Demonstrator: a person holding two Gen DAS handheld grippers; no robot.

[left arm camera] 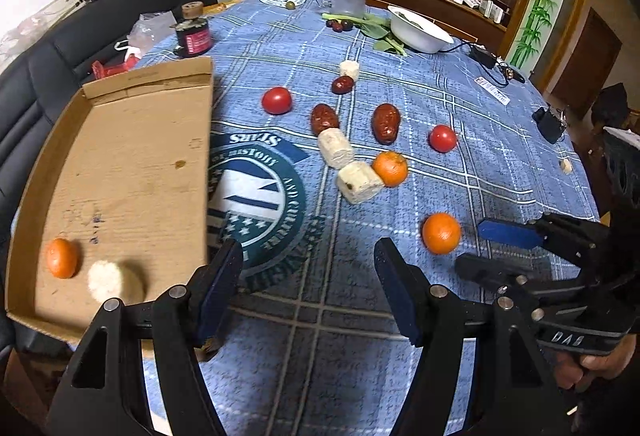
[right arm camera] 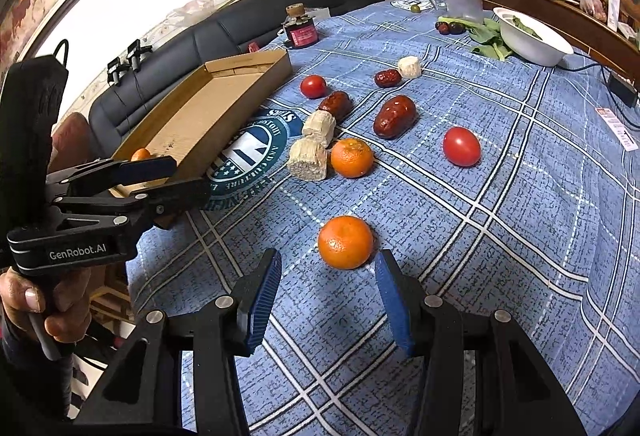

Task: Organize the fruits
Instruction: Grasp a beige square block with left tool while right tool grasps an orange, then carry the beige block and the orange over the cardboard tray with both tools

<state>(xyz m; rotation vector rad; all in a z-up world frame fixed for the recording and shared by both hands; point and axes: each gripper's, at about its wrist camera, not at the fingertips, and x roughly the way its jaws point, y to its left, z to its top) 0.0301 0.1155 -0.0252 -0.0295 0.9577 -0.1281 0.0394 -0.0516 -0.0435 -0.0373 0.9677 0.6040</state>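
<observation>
One orange (right arm camera: 345, 242) lies on the surface (right arm camera: 500, 236), just ahead of the right hand-held gripper (right arm camera: 328, 300), whose jaws stand apart, empty. Likely light, round, prone to rolling: grip across its widest middle. Left hand-held gripper (left arm camera: 308, 288): wide, empty, beside the cardboard tray (left arm camera: 132, 139).

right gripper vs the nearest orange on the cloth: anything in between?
Nothing. In the right wrist view only bare blue tablecloth separates the open right gripper from the nearest orange, just ahead of its fingertips.
</observation>
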